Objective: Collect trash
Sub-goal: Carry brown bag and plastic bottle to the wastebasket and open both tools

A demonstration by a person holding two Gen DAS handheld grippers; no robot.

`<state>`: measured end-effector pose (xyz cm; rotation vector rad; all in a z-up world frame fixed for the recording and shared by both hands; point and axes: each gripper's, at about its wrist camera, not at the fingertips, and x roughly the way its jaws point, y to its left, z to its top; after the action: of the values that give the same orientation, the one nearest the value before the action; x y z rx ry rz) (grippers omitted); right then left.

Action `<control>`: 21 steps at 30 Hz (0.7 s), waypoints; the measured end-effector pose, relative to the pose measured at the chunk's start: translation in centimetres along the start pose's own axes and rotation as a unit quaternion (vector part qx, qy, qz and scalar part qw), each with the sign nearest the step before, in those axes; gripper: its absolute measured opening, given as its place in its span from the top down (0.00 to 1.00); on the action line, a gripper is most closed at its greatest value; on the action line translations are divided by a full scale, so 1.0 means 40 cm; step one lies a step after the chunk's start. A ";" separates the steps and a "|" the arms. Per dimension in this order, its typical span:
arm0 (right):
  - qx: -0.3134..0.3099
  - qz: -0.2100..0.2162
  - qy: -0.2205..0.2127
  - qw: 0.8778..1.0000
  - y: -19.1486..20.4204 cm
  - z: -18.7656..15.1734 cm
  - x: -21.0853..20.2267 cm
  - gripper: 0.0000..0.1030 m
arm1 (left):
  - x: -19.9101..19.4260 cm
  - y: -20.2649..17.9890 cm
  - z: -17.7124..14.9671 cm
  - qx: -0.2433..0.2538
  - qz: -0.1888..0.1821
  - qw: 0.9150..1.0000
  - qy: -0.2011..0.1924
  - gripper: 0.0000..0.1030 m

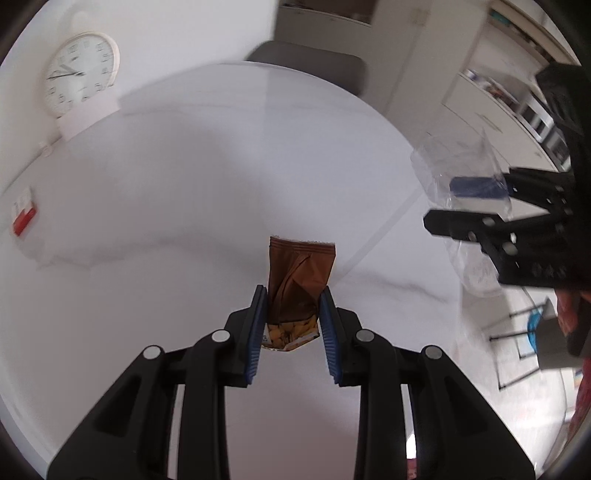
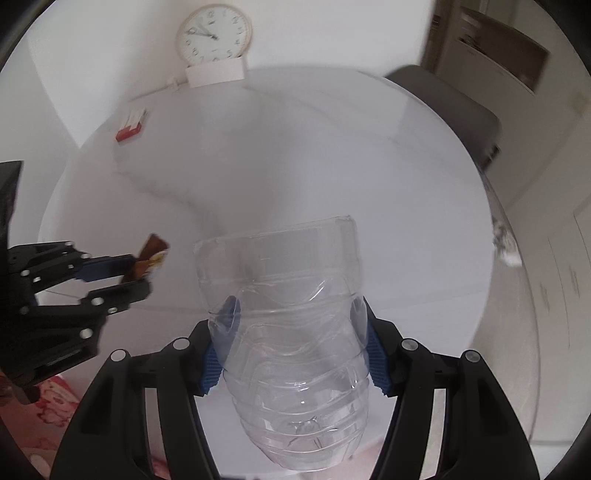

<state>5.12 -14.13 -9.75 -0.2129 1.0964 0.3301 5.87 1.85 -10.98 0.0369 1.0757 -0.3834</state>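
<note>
The blue-padded fingers of the left gripper pinch a brown snack wrapper between them, one pad on each side edge. The wrapper is crumpled and creased, brown over most of its length with a crimped far end, and yellow-and-white print shows at its near end between the pads. It sticks out forward past the fingertips, above the white table, and does not appear to rest on the surface. In the right wrist view the same gripper reaches in from the left edge, level and pointing right, with the wrapper poking out of its tips.

The right gripper clamps a clear plastic bottle, its blue pads pressed against the two sides of the waist. The bottle is empty, transparent and ribbed, with its moulded base toward the camera and the wider end pointing away; its walls look dented. It is held over the near part of the table. In the left wrist view this gripper enters from the right edge, pointing left, the clear plastic caught around its fingers.

At the far edge of the table a white clock stands on a white base against the wall. A small red and white box lies at the far left of the table, well apart from both grippers. A grey chair back stands beyond the table's far side.
</note>
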 end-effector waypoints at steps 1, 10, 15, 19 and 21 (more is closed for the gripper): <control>0.012 -0.003 -0.002 1.000 -0.011 -0.029 -0.021 0.39 | -0.004 -0.023 -0.009 0.009 -0.005 1.000 0.002 0.73; 0.160 -0.016 -0.031 0.987 -0.120 -0.296 -0.126 0.39 | -0.009 -0.252 -0.048 0.103 -0.043 0.994 0.012 0.73; 0.255 -0.047 -0.031 0.965 -0.220 -0.475 -0.163 0.39 | 0.044 -0.407 -0.072 0.178 -0.065 0.981 0.040 0.73; 0.323 -0.083 -0.022 0.942 -0.296 -0.631 -0.202 0.39 | 0.126 -0.566 -0.108 0.235 -0.087 0.965 0.076 0.73; 0.356 -0.099 -0.016 0.929 -0.329 -0.698 -0.207 0.39 | 0.182 -0.651 -0.135 0.261 -0.099 0.956 0.095 0.73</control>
<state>-16.79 -36.87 -14.64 0.3294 1.0868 -0.2547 -4.11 -23.38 -15.81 0.4469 1.1453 -0.8523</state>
